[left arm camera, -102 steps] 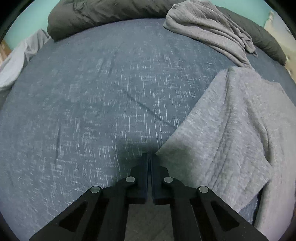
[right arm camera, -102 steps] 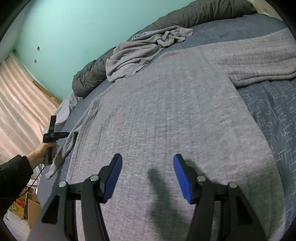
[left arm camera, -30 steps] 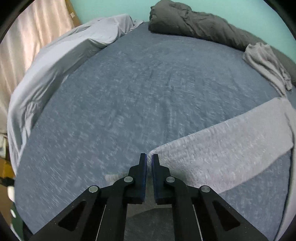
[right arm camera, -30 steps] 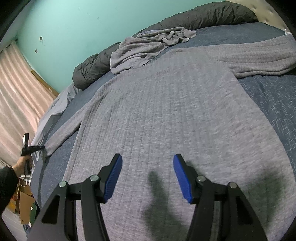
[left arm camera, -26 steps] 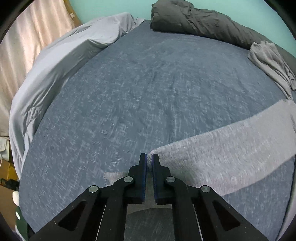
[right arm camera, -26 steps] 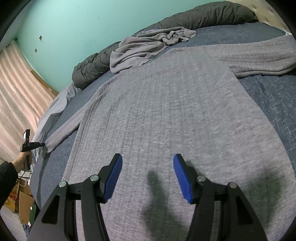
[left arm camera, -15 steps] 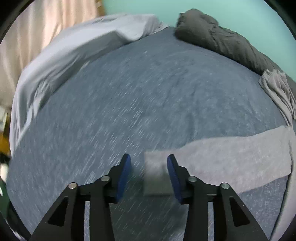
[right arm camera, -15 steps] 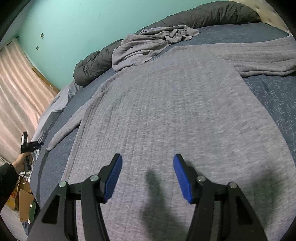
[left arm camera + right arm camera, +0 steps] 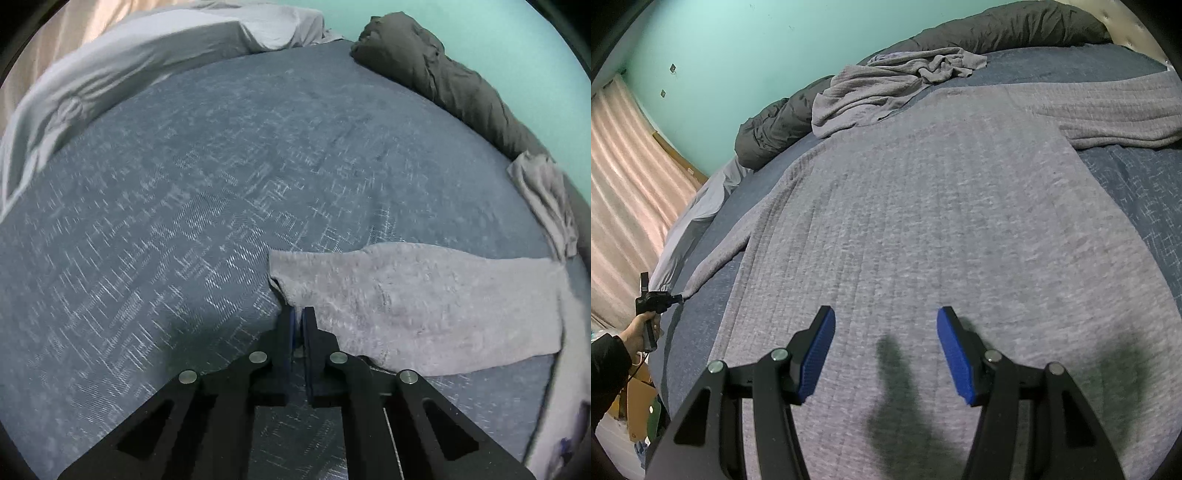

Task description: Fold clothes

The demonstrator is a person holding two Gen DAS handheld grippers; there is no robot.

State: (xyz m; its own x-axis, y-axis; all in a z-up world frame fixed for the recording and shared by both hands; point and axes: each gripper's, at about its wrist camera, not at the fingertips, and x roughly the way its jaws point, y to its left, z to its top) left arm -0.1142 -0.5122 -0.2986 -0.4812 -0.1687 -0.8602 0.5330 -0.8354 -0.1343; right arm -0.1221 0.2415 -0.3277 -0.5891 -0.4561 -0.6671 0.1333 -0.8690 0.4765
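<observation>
A grey knit sweater [image 9: 942,221] lies spread flat on the blue bed cover [image 9: 184,184]. Its left sleeve [image 9: 424,302] stretches out flat across the cover. My left gripper [image 9: 298,321] is shut on the near corner of that sleeve's cuff. In the right wrist view it appears far left [image 9: 677,296] at the sleeve's tip, held by a person's hand [image 9: 639,332]. My right gripper [image 9: 886,350] hovers open over the sweater's lower body with nothing between its blue pads. The other sleeve [image 9: 1108,110] lies bunched at the right.
A second grey garment [image 9: 886,85] lies crumpled near the head of the bed, against a dark rolled duvet [image 9: 997,29]. A pale grey sheet [image 9: 129,55] hangs along the bed's far edge, by a pink curtain [image 9: 628,184].
The left gripper drew the sleeve out sideways, opened half a second ago and dropped the cuff flat, and has now shut again on the cuff's corner. The right gripper has barely moved.
</observation>
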